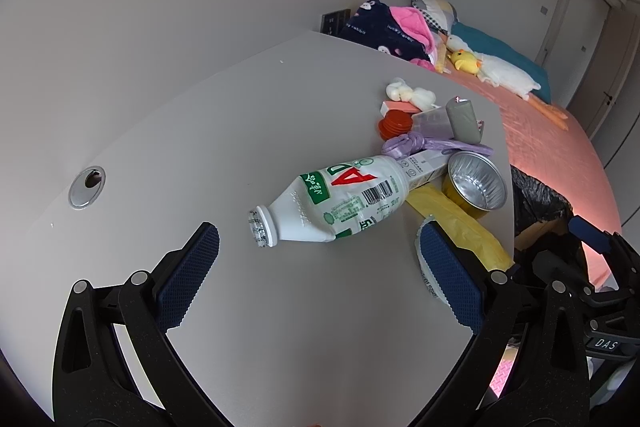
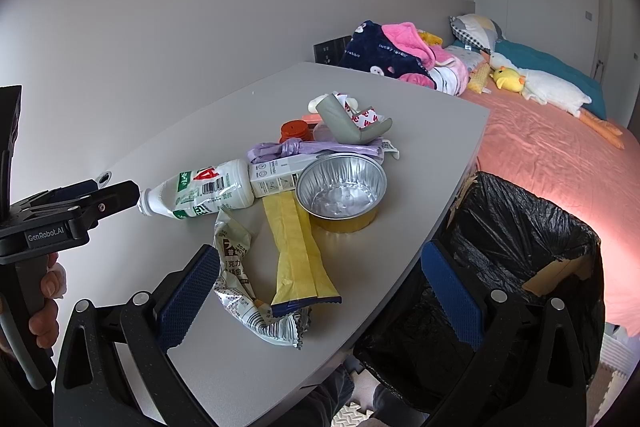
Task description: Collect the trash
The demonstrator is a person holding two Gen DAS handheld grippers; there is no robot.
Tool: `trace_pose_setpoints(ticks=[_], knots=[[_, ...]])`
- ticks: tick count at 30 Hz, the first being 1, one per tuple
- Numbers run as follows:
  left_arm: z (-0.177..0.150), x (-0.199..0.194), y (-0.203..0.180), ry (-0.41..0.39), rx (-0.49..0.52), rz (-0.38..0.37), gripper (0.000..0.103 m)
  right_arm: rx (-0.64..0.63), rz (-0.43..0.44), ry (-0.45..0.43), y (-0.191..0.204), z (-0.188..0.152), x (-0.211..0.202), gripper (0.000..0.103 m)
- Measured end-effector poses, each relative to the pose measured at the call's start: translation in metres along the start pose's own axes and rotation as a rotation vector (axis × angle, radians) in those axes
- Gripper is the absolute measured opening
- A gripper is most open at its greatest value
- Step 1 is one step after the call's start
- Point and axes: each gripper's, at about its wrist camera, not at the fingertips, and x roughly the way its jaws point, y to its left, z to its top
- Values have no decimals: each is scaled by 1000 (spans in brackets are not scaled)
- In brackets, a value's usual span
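Two grippers, both spread wide and empty. My left gripper hovers low over the grey table, pointed at the white plastic bottle, which lies on its side with its uncapped neck toward me; the neck sits between the finger pads but neither pad touches it yet. My right gripper hangs at the near right edge of the table, above the crumpled silver snack wrapper and yellow wrapper. Beyond them: foil bowl, small carton, knotted purple bag, orange lid. The black-lined trash bin stands on the floor just right of the table, mouth open. Judgement: the step in hand is grasping the bottle. Best to advance the left gripper past the neck so the pads close across the wider body, squarely on its axis; a round, light bottle may roll or squirt out if pinched at the taper. Close slowly, lift clear of the carton touching its base, then carry right over the bin.
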Motion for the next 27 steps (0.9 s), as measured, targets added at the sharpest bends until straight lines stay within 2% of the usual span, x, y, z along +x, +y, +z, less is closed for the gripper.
trace_pose_setpoints(ticks=[27], knots=[[0, -5, 0, -2, 11, -10, 97, -2, 0, 5, 3, -3, 0, 100]])
